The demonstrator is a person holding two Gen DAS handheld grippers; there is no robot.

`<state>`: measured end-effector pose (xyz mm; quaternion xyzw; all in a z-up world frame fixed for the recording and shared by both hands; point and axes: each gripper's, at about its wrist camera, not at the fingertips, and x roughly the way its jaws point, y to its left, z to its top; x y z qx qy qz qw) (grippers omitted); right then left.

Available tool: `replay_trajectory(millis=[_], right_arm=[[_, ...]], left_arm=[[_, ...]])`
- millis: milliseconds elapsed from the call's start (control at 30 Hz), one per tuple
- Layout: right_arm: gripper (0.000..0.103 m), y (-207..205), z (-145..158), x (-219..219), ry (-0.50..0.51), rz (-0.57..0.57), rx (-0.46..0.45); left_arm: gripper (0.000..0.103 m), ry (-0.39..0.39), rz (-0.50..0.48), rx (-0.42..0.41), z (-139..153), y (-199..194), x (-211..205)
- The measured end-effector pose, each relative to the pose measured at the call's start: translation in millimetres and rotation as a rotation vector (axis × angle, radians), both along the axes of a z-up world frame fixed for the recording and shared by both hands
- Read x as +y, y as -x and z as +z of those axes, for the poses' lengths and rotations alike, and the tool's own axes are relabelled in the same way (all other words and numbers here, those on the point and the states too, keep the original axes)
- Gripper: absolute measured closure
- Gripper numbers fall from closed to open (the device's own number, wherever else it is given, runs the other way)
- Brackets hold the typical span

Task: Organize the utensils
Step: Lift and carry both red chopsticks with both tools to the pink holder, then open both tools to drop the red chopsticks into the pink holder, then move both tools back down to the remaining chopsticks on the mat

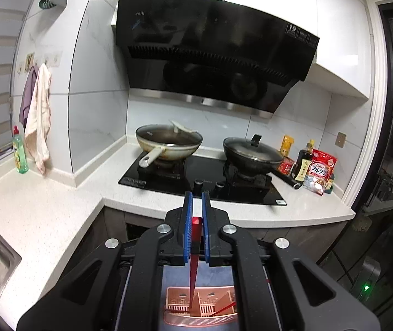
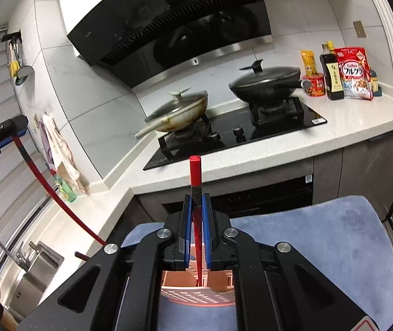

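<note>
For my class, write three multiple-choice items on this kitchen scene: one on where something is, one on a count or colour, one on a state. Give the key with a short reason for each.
1. Where is the pink utensil basket?
A. on the stove
B. on the blue mat, below the grippers
C. in the sink

2. How many lidded pans stand on the stove?
A. one
B. two
C. three

3. What state is the right gripper in?
A. open and empty
B. shut on a red chopstick
C. shut on a spoon

Key:
1 B, the basket rests on the blue mat.
2 B, a cream pan and a black pan stand on the burners.
3 B, the blue pads pinch the red chopstick.
</note>
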<state>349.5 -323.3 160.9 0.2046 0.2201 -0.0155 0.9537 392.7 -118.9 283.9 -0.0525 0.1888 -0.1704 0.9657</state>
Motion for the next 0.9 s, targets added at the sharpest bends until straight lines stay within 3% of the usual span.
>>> replay_trajectory(millis=[167, 367, 433, 700, 900], right_arm=[[0.095, 1.8, -11.7, -2.1, 0.004, -0.004, 0.033], [0.08, 15.4, -8.4, -8.7, -0.006, -0.028, 0.027], [0.075, 23.0, -3.6, -10.4, -0.004, -0.037, 0.016], [0.064, 64.4, 16.5, -6.0, -0.003, -0.023, -0.016], [0.058, 111.8, 13.4, 7.0, 0.001, -0.011, -0.011]], left_arm=[[0.096, -0.005, -0.004, 0.049, -29.9, -12.0, 2.9], [0.094, -0.021, 0.005, 0.079, -52.1, -9.0, 9.8], [0.075, -0.03, 0.016, 0.083, -54.1, -4.2, 13.8], [0.048, -0.052, 0.038, 0.072, -53.7, 37.8, 37.3], [0.046, -0.108, 0.054, 0.096, -70.2, 79.4, 51.2]])
